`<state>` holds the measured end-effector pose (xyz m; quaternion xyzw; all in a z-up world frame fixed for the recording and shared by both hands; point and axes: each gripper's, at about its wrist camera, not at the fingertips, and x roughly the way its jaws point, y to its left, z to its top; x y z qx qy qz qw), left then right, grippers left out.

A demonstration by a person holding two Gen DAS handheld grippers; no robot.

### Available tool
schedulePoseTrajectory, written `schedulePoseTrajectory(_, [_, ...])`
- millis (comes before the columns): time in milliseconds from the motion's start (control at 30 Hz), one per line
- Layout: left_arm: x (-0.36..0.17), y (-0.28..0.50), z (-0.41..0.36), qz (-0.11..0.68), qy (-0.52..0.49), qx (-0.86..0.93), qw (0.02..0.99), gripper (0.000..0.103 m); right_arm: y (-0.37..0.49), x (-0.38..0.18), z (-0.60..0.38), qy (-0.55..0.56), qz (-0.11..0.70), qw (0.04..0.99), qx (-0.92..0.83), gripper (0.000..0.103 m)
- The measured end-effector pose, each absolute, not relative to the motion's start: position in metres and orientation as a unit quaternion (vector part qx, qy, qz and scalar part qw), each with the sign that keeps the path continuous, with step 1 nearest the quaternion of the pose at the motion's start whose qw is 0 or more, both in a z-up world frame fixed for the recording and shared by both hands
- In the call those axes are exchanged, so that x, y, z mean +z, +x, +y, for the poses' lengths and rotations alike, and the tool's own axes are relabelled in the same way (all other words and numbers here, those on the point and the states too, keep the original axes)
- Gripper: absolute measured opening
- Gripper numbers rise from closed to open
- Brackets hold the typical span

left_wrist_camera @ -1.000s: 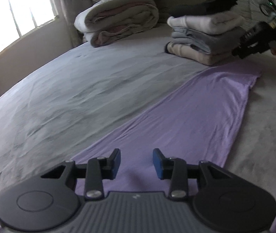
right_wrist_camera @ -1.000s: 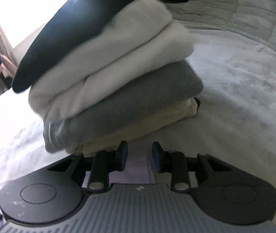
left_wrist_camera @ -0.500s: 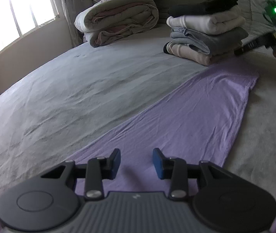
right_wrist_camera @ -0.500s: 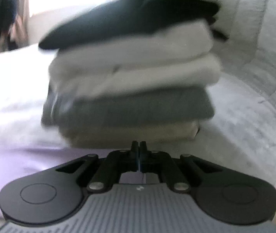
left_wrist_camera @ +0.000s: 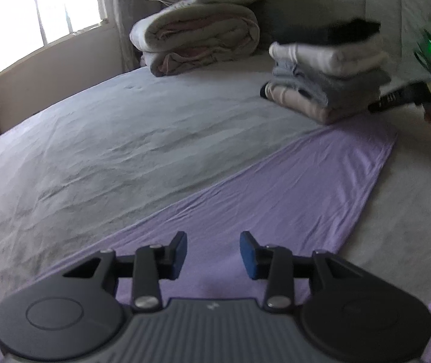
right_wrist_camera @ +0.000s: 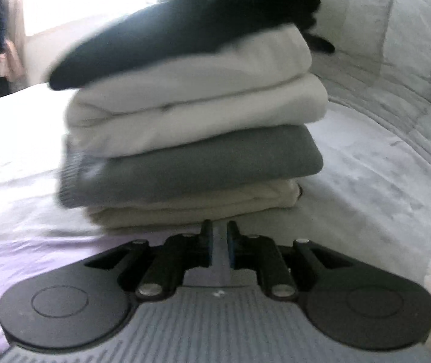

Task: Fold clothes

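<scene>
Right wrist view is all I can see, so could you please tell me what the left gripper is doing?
Observer: The left gripper is open, poised over the near end of the purple garment.
Operator: Thank you. How does that garment lie overall?
Observer: It lies flat as one long strip on the bed, running from the left gripper to the stack of folded clothes.
Operator: Is anything else on the bed?
Observer: Yes, rolled bedding is piled beyond the stack, near the window.
</scene>
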<state>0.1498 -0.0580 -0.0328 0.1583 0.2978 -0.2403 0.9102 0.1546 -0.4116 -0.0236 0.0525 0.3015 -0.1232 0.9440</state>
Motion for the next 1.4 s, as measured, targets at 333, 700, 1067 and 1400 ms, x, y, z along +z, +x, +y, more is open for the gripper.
schedulePoseTrajectory(333, [-0.016, 0.112, 0.002, 0.297, 0.120, -0.203, 0.925, 0.045, 0.109, -0.021, -0.419, 0.073, 0.323, 0.933, -0.139, 0.023])
schedulePoseTrajectory(700, [-0.003, 0.065, 0.082, 0.323, 0.064, -0.137, 0.934, 0.050, 0.063, 0.012, -0.389, 0.082, 0.320, 0.939, -0.095, 0.040])
schedulePoseTrajectory(1067, [-0.006, 0.025, 0.119, 0.337, 0.015, -0.101, 0.936, 0.062, 0.005, 0.028, -0.311, 0.022, 0.330, 0.943, -0.035, 0.055])
schedulePoseTrajectory(1400, [-0.036, 0.002, 0.168, 0.393, 0.047, 0.008, 0.918, 0.069, -0.004, 0.011, -0.228, -0.035, 0.361, 0.931, 0.047, 0.060])
